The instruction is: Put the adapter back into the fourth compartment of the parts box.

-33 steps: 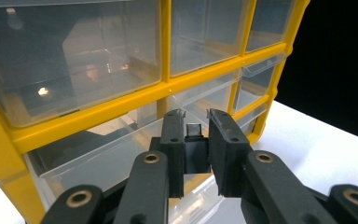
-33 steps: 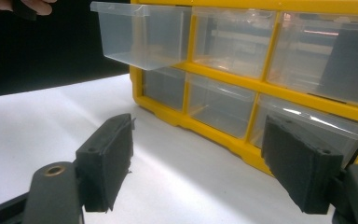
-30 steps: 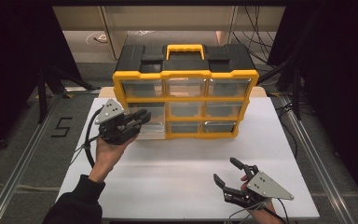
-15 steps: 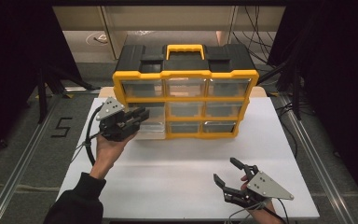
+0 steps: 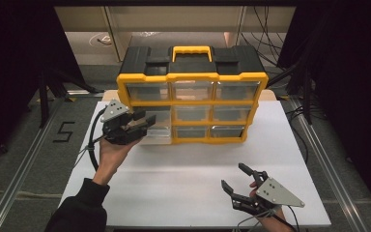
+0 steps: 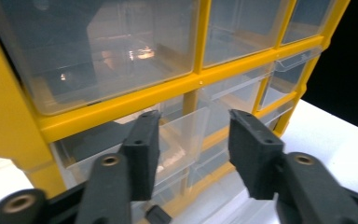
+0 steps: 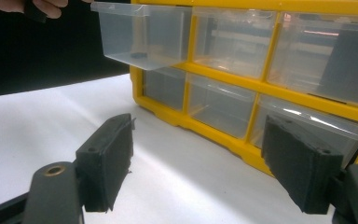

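The plastic drawer cabinet (image 5: 192,77) has a yellow frame, black top, yellow handle and clear drawers. It stands on a plain white table (image 5: 183,179). Both grippers' jaws are black; the three-cornered plate (image 5: 278,192) is grey.

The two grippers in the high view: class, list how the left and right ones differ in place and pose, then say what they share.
1. The left gripper is raised at the yellow drawer cabinet, by its pulled-out clear drawer; the right gripper sits low near the white table's front edge, apart from the cabinet.
2. The left jaws point right toward the drawer; the right jaws point left and away from the person.
Shared: both are black, hand-held, grey-plated, with jaws open.
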`<state>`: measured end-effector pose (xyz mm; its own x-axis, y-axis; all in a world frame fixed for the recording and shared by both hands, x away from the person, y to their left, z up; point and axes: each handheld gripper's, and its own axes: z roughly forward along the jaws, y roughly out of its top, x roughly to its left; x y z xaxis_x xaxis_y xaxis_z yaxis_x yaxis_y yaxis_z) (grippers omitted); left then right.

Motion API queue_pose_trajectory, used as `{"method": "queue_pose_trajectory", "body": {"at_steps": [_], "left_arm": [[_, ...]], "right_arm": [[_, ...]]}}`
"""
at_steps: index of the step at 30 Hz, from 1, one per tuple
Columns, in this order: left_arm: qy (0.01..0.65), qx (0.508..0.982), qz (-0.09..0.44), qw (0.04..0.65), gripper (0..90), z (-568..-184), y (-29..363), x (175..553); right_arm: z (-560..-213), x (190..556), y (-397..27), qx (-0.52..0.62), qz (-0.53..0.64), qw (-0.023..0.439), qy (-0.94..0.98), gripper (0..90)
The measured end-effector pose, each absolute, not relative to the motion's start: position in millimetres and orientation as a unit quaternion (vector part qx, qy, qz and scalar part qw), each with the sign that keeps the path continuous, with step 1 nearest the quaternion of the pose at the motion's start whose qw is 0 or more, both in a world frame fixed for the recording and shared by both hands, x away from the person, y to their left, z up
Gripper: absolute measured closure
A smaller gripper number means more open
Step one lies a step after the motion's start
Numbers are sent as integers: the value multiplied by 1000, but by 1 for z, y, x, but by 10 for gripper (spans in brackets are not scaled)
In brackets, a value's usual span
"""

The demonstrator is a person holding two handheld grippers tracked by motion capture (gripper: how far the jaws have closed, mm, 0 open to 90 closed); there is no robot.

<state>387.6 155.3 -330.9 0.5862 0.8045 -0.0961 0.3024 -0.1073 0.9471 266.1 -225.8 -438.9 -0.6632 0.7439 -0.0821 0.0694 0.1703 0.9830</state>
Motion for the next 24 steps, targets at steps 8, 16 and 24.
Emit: {"method": "queue_pose_trajectory", "body": {"at_steps": [8, 16, 24], "left_arm": [[381, 713, 218, 547, 390, -326, 152, 382], [371, 719, 202, 552, 307, -328, 150, 377], [348, 713, 185, 580, 224, -329, 147, 372]], "right_arm": [[-439, 266, -226, 288, 577, 293, 706, 260], [-439, 266, -226, 287, 577, 293, 706, 260], [-439, 266, -226, 288, 578, 293, 705, 260]]}}
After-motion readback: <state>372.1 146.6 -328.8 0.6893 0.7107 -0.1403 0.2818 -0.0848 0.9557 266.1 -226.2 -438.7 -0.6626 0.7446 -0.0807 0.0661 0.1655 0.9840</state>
